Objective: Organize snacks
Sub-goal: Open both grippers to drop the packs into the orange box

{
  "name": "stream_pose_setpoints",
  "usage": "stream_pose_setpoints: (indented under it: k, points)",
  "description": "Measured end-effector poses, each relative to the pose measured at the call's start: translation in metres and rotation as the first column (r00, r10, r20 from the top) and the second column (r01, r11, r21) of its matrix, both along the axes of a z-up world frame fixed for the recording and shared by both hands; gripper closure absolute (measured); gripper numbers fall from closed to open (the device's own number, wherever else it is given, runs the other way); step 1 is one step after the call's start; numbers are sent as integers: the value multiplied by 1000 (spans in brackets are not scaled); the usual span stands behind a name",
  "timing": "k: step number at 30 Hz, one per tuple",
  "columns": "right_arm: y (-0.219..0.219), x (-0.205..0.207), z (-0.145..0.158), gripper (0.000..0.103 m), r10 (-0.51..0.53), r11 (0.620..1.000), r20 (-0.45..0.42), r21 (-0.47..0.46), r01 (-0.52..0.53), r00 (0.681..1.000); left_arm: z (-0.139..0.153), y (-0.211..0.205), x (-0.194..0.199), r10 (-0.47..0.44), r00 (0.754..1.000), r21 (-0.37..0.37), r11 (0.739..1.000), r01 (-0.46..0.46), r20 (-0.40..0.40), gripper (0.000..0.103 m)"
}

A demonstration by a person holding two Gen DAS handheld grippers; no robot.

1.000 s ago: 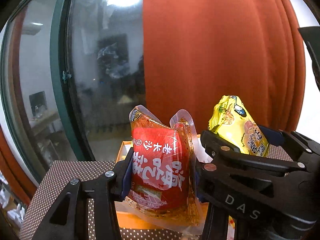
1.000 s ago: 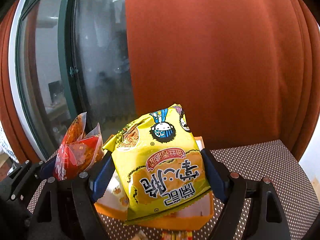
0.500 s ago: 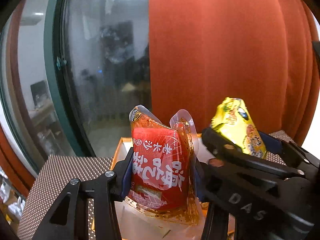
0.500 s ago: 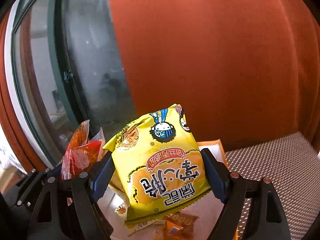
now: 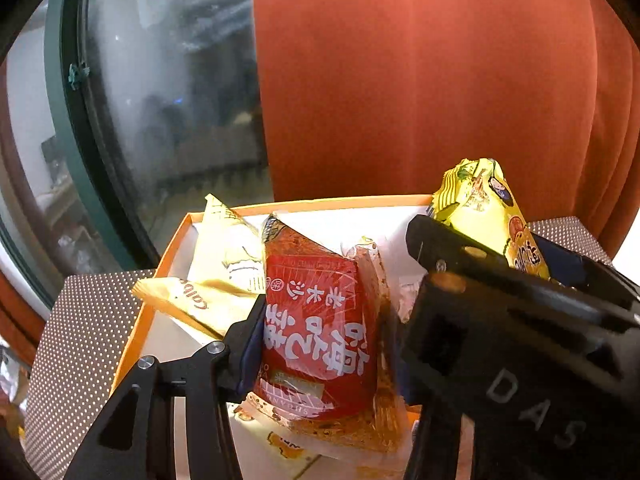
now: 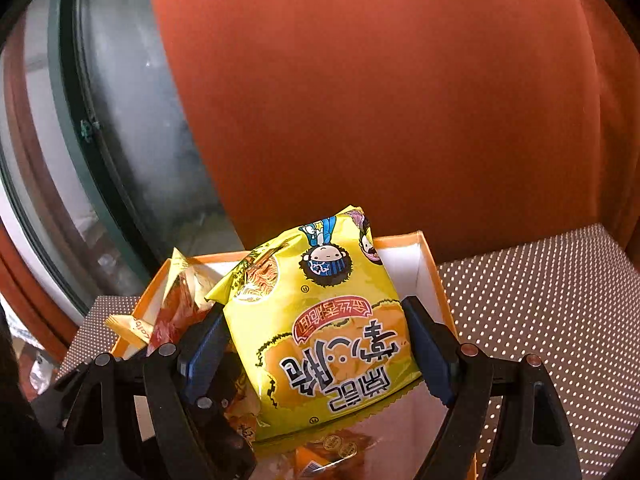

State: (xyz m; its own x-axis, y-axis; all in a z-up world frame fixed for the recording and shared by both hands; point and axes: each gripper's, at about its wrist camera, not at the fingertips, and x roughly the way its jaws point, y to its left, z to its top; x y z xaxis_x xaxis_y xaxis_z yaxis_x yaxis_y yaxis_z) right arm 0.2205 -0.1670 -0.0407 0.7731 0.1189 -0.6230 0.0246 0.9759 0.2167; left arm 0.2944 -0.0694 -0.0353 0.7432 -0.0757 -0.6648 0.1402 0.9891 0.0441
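**Both grippers hold snack packets over the orange box**

The left gripper [image 5: 320, 340] is clamped on a red snack packet [image 5: 320, 320], which stands upright between its blue-padded fingers, printed face toward the camera, its clear crimped edges sticking out above and below the grip; the packet hangs over the white inside of the orange box [image 5: 304, 205], toward the near side of the box. Just left of it, a pale yellow packet [image 5: 208, 300] leans over the box's left wall, and another pale packet [image 5: 228, 240] stands behind that, toward the far left corner.

The right gripper [image 6: 316, 348] is closed on a yellow noodle packet [image 6: 320, 332], gripped at both side edges, its print upside down and its top tilted toward the far wall; it sits over the right half of the same box [image 6: 436, 280], with small orange wrappers [image 6: 332, 448] lying on the box floor beneath it. In the left wrist view the right gripper's black body crosses close on the right, the yellow packet rising above it.

The box rests on a dotted desk [image 6: 540, 300]; a red-orange curtain [image 6: 400, 100] hangs on the far side, with a dark window [image 5: 168, 100] to its left.
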Motion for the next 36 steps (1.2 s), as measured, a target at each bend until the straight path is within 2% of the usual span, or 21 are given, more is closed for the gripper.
stream_pose_setpoints:
  k: [1,3,5,11,19,21,23,28,36]
  points:
    - [-2,1,-2,19,-2,1000,-9,4,2,1000,-1,-1,1,-3,1000,0,1000,3,0,45]
    - [-2,5,-4,19,0,1000,-23,5,1,1000,-1,1,10,-8,1000,-1,1000,8,-17,30]
    - [-2,12,-7,19,11,1000,-33,7,-11,999,0,-1,8,-27,999,-5,1000,27,-32,22]
    - [9,14,-9,17,46,999,-59,8,-46,997,0,0,-10,-37,999,44,998,38,-30,19]
    - [30,8,-14,14,119,992,-106,-28,-123,987,-1,9,-38,-42,999,71,997,43,-21,14]
    - [35,5,-16,14,99,991,-124,-81,-110,987,-1,13,-42,-27,1000,86,996,28,-14,14]
    - [37,2,-16,14,82,989,-131,-114,-97,988,-2,15,-52,-22,1000,80,997,23,-19,14]
    - [32,-12,-16,14,81,992,-142,-82,-94,987,0,26,-60,-11,1000,47,999,12,-17,14]
    - [36,-37,-4,14,73,990,-120,-115,-86,990,16,34,-88,0,1000,-16,1000,0,19,14]
